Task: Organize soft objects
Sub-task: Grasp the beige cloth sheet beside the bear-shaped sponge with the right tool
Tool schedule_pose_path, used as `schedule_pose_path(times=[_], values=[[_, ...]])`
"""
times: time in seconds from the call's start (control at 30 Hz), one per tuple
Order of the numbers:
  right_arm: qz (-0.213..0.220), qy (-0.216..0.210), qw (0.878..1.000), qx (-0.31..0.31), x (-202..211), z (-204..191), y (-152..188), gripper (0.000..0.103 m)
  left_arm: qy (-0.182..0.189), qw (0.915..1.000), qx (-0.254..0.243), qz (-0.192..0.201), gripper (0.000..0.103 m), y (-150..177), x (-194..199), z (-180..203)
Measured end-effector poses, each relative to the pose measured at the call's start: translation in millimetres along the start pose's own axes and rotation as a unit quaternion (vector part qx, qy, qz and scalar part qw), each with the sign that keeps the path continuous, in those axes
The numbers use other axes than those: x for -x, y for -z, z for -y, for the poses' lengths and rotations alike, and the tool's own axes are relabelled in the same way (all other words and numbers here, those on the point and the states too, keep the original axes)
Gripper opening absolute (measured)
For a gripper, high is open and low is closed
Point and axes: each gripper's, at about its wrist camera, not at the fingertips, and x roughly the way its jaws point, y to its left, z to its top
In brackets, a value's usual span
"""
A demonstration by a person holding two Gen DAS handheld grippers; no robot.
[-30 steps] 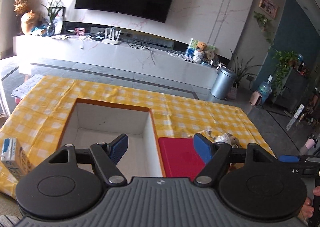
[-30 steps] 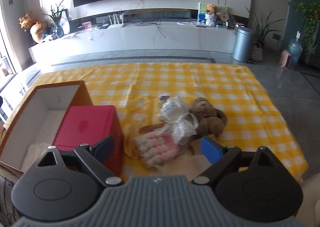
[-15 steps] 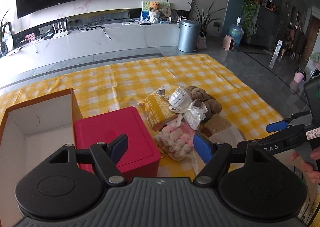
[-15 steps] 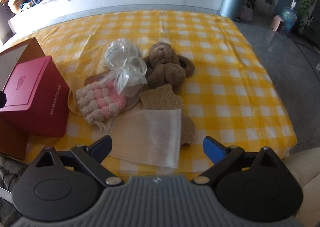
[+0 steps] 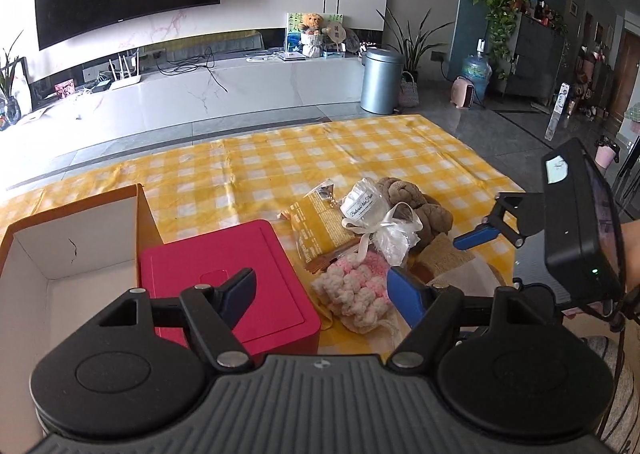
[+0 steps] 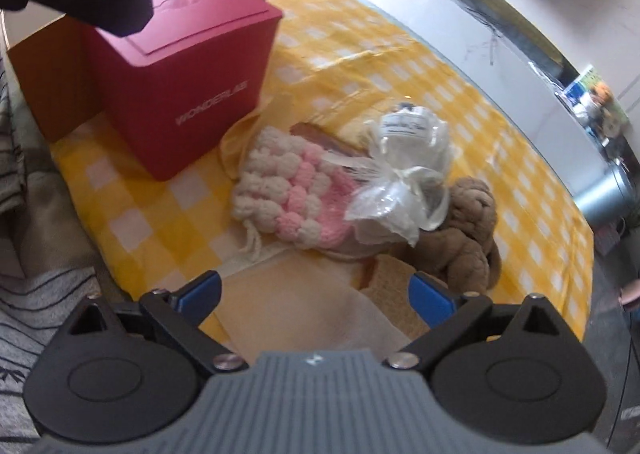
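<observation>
Currently, everything is placed w.r.t. the red box (image 5: 224, 274), which is seen closed on the yellow checked cloth (image 5: 280, 158) and marked "WONDERLAB" on its side. An open cardboard box (image 5: 60, 254), white inside, is set touching the red box on its far side from the soft things. The pile of soft objects is found on the other side of the red box: a pink-and-cream knitted piece (image 6: 288, 194) lies just beside the red box, nearest to it. A clear tied bag (image 6: 404, 174) w/ a white ribbon is rested partly on the knit, further from the red box. A brown plush toy (image 6: 468, 230) is seen beyond the bag, furthest from the red box. A yellow packet (image 5: 320, 230) is tucked under the bag and knit, near the red box's back corner. A pale folded cloth (image 6: 304, 306) is spread at the table's near edge, apart from the red box.

The left gripper (image 5: 324, 290) is held w/ jaws wide, nothing between them, above the red box's near corner. The right gripper (image 6: 316, 294) is pointed steeply down over the folded cloth; its jaws have just been opening and are spread wide, w/ the cloth seen below the gap but no pad pressing on it.
</observation>
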Motion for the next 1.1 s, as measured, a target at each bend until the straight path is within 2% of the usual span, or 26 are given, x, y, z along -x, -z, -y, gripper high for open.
schedule_pose_path(times=[0.07,0.17,0.23,0.3,0.43,0.53,0.63,0.73,0.87,0.93,0.97,1.03,1.1], values=[[-0.004,-0.009,0.999,0.033,-9,-5,-4,0.098,0.001,1.0000,-0.004,-0.002,0.088,1,1,-1],[0.016,-0.024,0.996,0.089,-19,-13,-5,0.093,0.004,1.0000,0.003,-0.001,0.088,4,0,-4],[0.001,-0.033,0.994,0.101,-32,-14,-7,0.090,0.002,0.9999,0.015,-0.004,0.088,3,-1,-7],[-0.019,-0.041,0.995,0.092,-44,-12,-10,0.080,0.006,0.9998,0.018,-0.004,0.088,3,0,-10],[-0.055,-0.070,0.996,0.029,-62,3,-15,0.078,0.005,0.9998,0.021,0.004,0.088,3,5,-15],[-0.096,-0.073,0.992,-0.033,-70,12,-21,0.079,-0.004,0.9995,0.029,0.010,0.088,3,7,-21],[-0.100,-0.067,0.992,-0.028,-67,7,-22,0.075,-0.009,0.9991,0.040,0.010,0.088,4,6,-25],[-0.106,-0.066,0.992,-0.026,-64,1,-26,0.064,-0.015,0.9989,0.044,0.006,0.088,3,8,-27],[-0.103,-0.065,0.993,0.009,-58,-17,-28,0.042,-0.018,0.9986,0.047,0.015,0.088,1,15,-30],[-0.111,-0.064,0.992,0.008,-57,-19,-26,0.025,-0.019,0.9985,0.049,0.017,0.088,2,17,-31],[-0.117,-0.050,0.992,-0.001,-57,-20,-27,0.003,-0.022,0.9984,0.048,0.020,0.088,2,19,-31],[-0.118,-0.008,0.993,-0.028,-55,-18,-26,0.000,-0.032,0.9982,0.041,0.031,0.088,2,25,-29],[-0.101,-0.009,0.994,-0.047,-48,-18,-25,0.000,-0.035,0.9980,0.032,0.042,0.088,2,32,-28]])
